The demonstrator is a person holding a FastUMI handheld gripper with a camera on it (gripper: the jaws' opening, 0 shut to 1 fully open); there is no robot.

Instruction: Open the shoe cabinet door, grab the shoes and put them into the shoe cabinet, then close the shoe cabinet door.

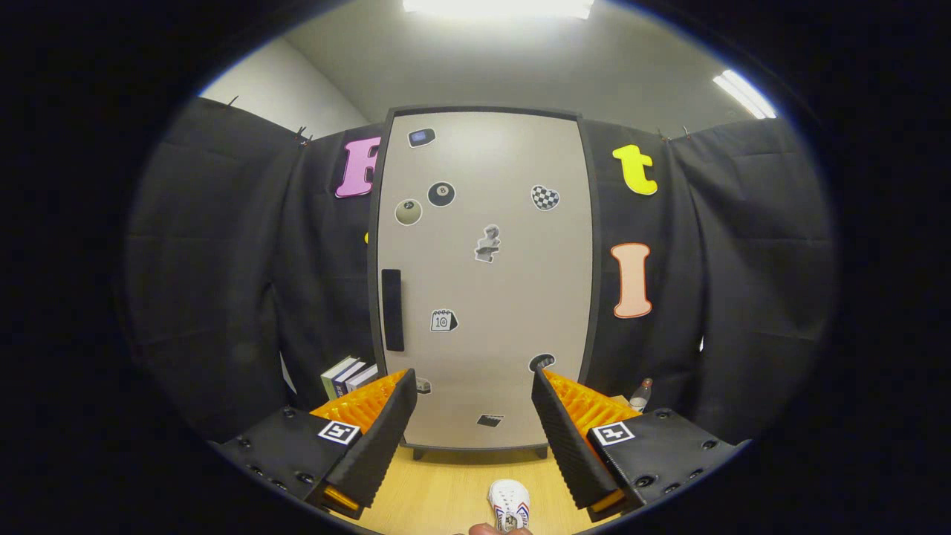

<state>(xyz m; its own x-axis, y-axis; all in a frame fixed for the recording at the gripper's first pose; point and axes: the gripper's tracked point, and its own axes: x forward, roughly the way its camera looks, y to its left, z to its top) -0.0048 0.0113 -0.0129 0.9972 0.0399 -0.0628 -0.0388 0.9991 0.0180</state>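
The gripper point(470, 416) hangs wide open and empty before the closed shoe cabinet door point(483, 282); a white shoe point(509, 504) lies on the counter point(438, 498) between its fingers.

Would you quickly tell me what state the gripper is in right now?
Gripper: open, holding nothing, fingers spread and facing the closed cabinet door.

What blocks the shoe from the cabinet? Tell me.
The closed cabinet door stands between the shoe and the inside. The open gripper has bare floor ahead; the handle sits on the door's left side.
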